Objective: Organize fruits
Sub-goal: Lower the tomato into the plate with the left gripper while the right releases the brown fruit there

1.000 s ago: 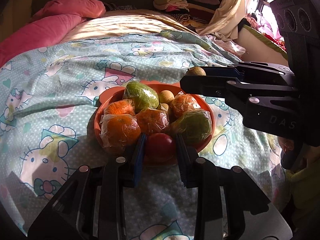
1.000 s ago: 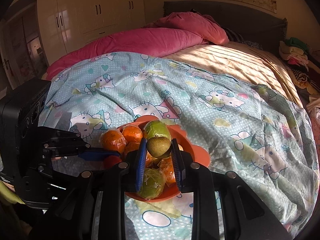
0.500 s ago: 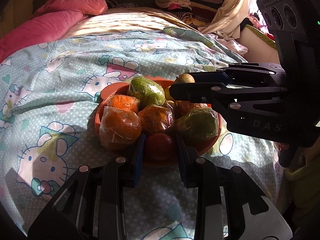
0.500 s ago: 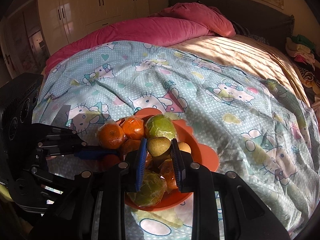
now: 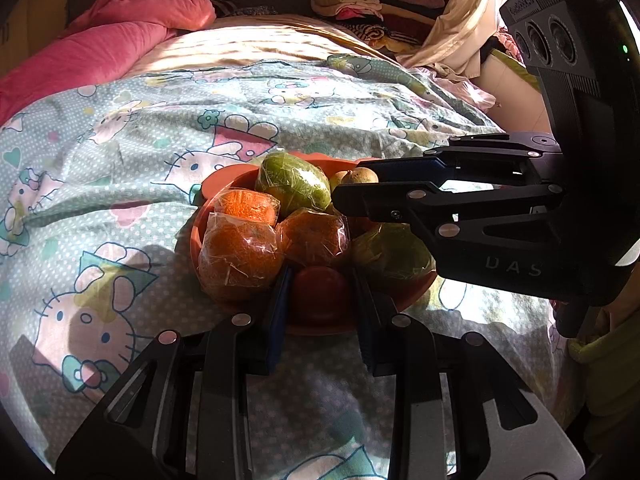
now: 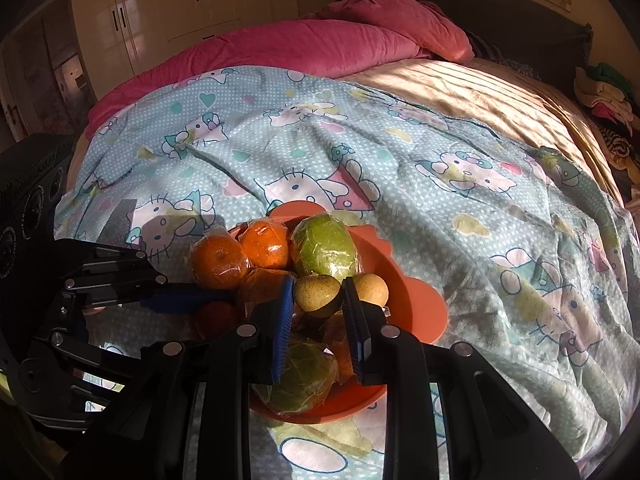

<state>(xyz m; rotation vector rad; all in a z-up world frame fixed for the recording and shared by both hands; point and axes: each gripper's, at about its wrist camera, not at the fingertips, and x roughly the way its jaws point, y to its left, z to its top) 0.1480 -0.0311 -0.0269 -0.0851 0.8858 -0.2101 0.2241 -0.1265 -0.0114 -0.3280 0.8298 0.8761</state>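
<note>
on the left, a pink duvet [image 6: 280,46] bunched behind a cartoon-cat bedsheet [image 6: 320,152]. nearer, the left gripper [image 5: 320,280] closed on a red fruit [image 5: 320,292] at the near edge of an orange bowl [image 6: 416,312]; only the fruit's top and front visible, the rest hidden between the blue pads and behind the bowl's rim, dark in shadow, kind hard to tell. in the right wrist view the same fruit just a dim red patch under the left gripper's fingers.

in the middle, the bowl on the bedsheet, heaped: oranges [image 5: 240,256] in clear wrap, glare on the plastic; a green wrapped fruit [image 5: 294,182] at the back; another green one [image 6: 304,376] low at the near side, half covered by the right gripper's fingers.

further right, the right gripper [image 6: 318,300] clamped on a small yellow-brown pear [image 6: 316,292], held just above the pile, its lower half in shadow. beside it, a small round yellowish fruit [image 6: 372,290], partly hidden behind one pad.

at far right, folded clothes [image 5: 360,4], blurred and cut off by the frame edge.
</note>
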